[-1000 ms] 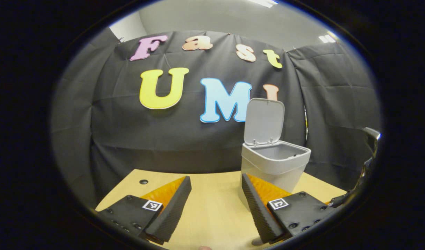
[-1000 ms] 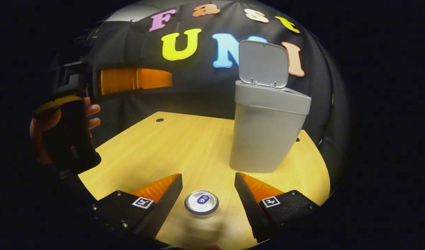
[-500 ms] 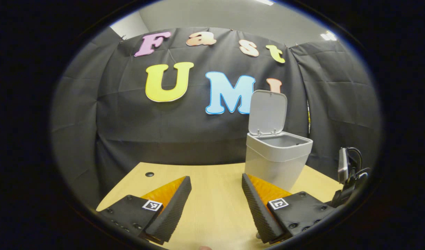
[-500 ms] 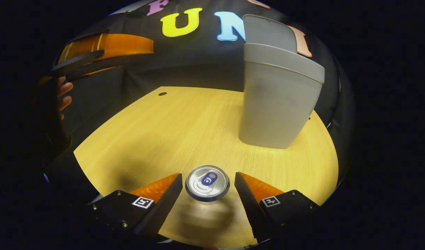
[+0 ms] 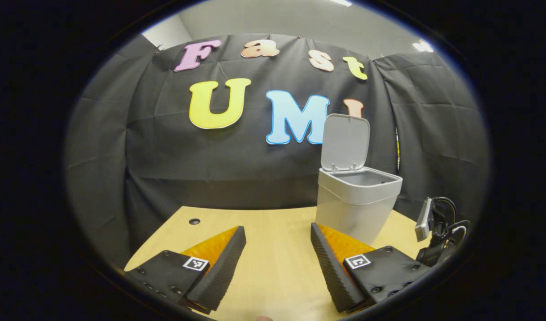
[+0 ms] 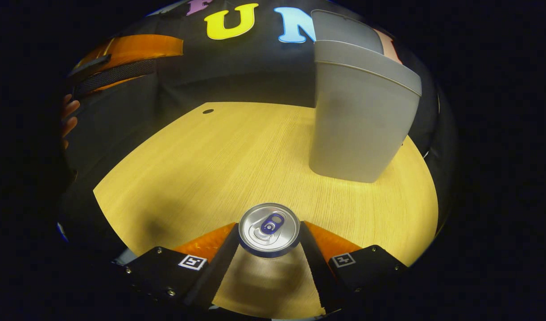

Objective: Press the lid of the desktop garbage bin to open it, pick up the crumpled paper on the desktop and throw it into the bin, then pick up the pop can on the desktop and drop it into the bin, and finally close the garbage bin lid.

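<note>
Right gripper (image 6: 268, 249) has its jaws closed in on the pop can (image 6: 269, 228), upright on the desktop (image 6: 219, 156) btwn both fingers; garbage bin (image 6: 357, 120) ahead w/ lid (image 5: 345, 141) up; left gripper (image 5: 277, 263) wide, empty; crumpled paper likely binned; can drop, lid close left

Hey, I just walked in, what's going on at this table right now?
A person is clearing a wooden table with two handheld grippers. The right gripper has its two fingers against the sides of an upright can, apparently gripping it to lift. The bin stands on the table beyond the can with its lid up. The left gripper is open and empty, held above the table.
</note>
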### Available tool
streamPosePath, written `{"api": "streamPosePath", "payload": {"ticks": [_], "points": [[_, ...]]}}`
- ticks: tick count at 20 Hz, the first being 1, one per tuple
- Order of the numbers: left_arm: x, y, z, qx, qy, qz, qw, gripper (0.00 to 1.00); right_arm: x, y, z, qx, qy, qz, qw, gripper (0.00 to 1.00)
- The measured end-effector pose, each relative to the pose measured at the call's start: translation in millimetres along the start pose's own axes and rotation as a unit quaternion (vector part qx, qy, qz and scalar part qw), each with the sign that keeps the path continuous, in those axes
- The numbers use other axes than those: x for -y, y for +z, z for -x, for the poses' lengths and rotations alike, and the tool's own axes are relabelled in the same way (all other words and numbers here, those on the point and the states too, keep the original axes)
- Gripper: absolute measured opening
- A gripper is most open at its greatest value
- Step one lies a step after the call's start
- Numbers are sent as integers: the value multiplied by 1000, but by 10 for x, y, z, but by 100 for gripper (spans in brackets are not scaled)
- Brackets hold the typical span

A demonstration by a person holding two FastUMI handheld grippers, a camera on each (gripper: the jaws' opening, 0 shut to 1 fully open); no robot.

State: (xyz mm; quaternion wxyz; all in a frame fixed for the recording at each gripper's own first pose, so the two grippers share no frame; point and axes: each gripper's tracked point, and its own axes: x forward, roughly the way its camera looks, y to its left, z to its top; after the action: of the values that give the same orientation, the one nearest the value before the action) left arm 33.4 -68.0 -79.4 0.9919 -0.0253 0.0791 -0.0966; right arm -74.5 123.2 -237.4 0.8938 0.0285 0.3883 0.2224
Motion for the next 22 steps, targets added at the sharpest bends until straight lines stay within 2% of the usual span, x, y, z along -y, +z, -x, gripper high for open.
{"api": "streamPosePath", "payload": {"ticks": [2,5,6,7,12,13,14,15,16,17,18,19,22], "points": [[21,-8,-26,-3,-2,-2,1000,92,-10,9,5,1,7,1,1000,85],[36,-25,-19,-6,-5,-4,1000,95,2,58,31,9,9,2,1000,85],[39,-19,-14,-6,-5,-5,1000,100,7,65,49,12,9,1,1000,85],[39,-22,-12,-6,-5,-7,1000,95,22,94,67,15,9,-1,1000,85],[24,-7,-9,-6,-5,-9,1000,95,133,339,210,52,6,0,999,85],[24,-24,-4,-7,-5,-7,1000,95,171,419,246,61,4,0,998,85],[20,-30,-6,-8,-5,-6,1000,100,197,489,281,72,3,-1,997,85],[26,-32,-4,-9,-5,-4,1000,100,228,581,328,82,2,-4,997,85],[29,-33,-7,-10,-6,-3,1000,95,253,673,367,94,1,-9,996,85],[22,-43,-10,-11,-5,-2,1000,100,281,784,418,107,2,-13,994,85],[21,-45,-11,-11,-5,-1,1000,100,303,895,465,121,3,-17,993,84],[20,-45,-6,-11,-5,0,1000,95,331,1002,517,133,4,-20,991,84],[4,-33,-14,-10,-2,0,1000,96,412,1251,621,163,3,-24,986,84]]}}
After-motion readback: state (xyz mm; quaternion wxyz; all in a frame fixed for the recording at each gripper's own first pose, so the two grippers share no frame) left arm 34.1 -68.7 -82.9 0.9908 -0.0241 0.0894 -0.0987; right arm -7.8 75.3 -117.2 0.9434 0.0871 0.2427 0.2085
